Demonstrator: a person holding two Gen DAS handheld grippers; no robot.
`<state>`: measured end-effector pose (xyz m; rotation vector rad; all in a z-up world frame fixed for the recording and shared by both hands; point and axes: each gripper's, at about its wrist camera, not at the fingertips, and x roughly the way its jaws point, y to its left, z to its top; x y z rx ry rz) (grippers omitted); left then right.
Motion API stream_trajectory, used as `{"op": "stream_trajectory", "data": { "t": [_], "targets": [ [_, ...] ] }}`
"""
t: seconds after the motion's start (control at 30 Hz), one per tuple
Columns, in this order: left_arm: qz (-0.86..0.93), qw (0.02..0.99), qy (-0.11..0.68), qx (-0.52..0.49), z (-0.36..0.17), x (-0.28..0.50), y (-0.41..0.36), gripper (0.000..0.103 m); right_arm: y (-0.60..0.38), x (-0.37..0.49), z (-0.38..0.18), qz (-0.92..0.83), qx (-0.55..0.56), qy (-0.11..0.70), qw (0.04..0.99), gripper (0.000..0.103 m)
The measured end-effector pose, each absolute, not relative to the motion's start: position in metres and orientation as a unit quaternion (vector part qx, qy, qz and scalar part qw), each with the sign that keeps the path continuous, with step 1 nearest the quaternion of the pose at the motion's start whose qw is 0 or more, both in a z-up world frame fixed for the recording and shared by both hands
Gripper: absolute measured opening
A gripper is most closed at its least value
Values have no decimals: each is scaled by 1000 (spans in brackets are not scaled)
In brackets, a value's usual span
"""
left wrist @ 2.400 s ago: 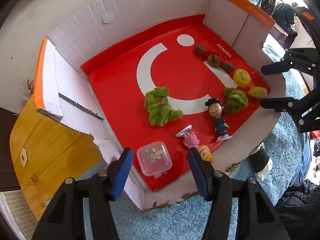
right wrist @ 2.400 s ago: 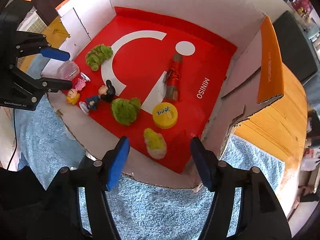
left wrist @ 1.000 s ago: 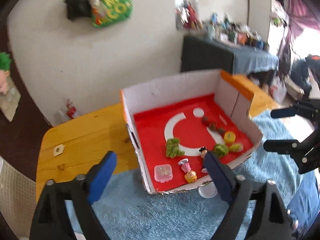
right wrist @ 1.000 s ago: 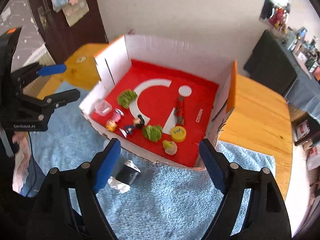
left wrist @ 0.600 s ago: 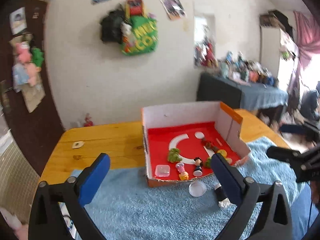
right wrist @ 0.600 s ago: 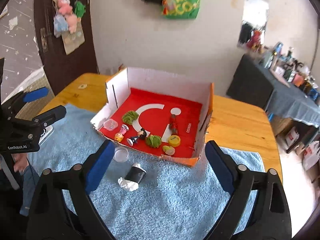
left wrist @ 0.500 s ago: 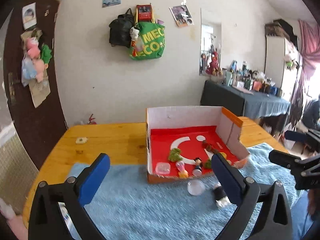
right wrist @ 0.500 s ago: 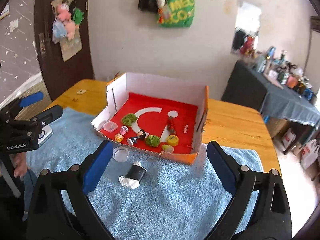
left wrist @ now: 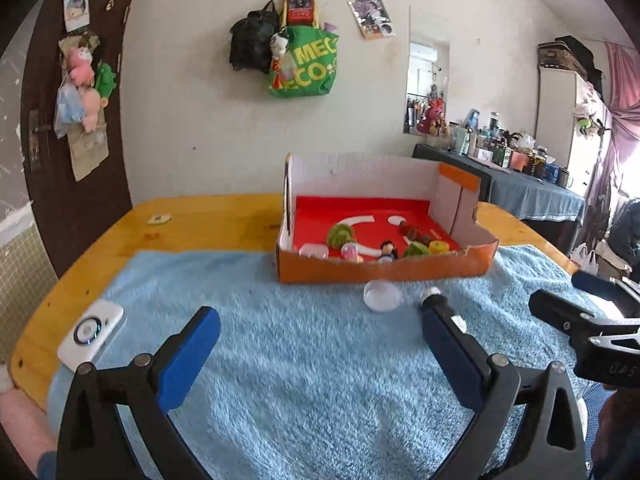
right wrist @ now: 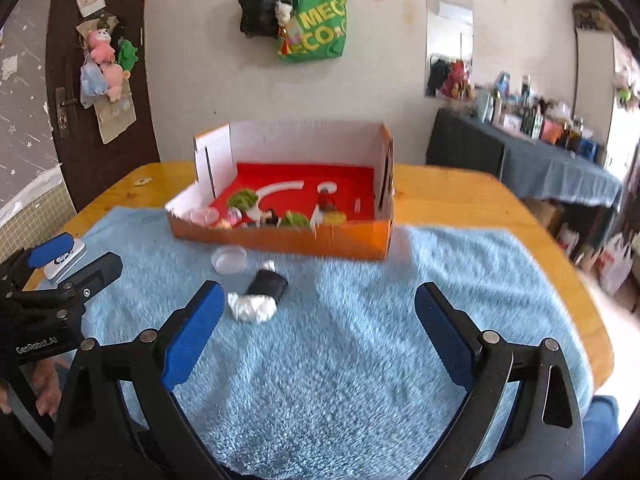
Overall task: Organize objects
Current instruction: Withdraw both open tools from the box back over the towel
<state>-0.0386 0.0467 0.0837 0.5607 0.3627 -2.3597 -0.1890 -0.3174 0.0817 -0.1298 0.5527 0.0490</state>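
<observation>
An orange cardboard box (left wrist: 384,268) with a red floor stands on a blue towel (left wrist: 320,360); it also shows in the right wrist view (right wrist: 280,240). It holds green fuzzy toys (right wrist: 242,199), small figurines (left wrist: 387,249), a yellow cap (left wrist: 438,245) and a clear case (right wrist: 204,215). In front of the box lie a clear round lid (right wrist: 229,259) and a black roll with white paper (right wrist: 266,285). My left gripper (left wrist: 320,344) and right gripper (right wrist: 316,328) are open and empty, low over the towel, well back from the box.
A white device with a round dial (left wrist: 91,334) lies at the towel's left edge. The wooden table (right wrist: 460,196) extends around the towel. A dark door (left wrist: 60,120) and a wall with hanging bags (left wrist: 304,64) are behind; a cluttered sideboard (left wrist: 520,184) is right.
Both grippers have pulled up and back from over the box to low above the towel's near side. The view has tilted from looking down to level. Both stay open and empty.
</observation>
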Motion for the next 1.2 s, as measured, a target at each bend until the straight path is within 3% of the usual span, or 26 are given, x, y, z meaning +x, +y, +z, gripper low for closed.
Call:
{"op": "stream_trajectory", "data": {
  "t": [0.57,1.2],
  "targets": [
    [-874,368,172,266,26,-48,48,103,-329,-187,33,10,-78,310,947,97],
    [-862,391,174,273,36,-56,41,103,-322,-169,32,30,-77,332,940,97]
  ]
}}
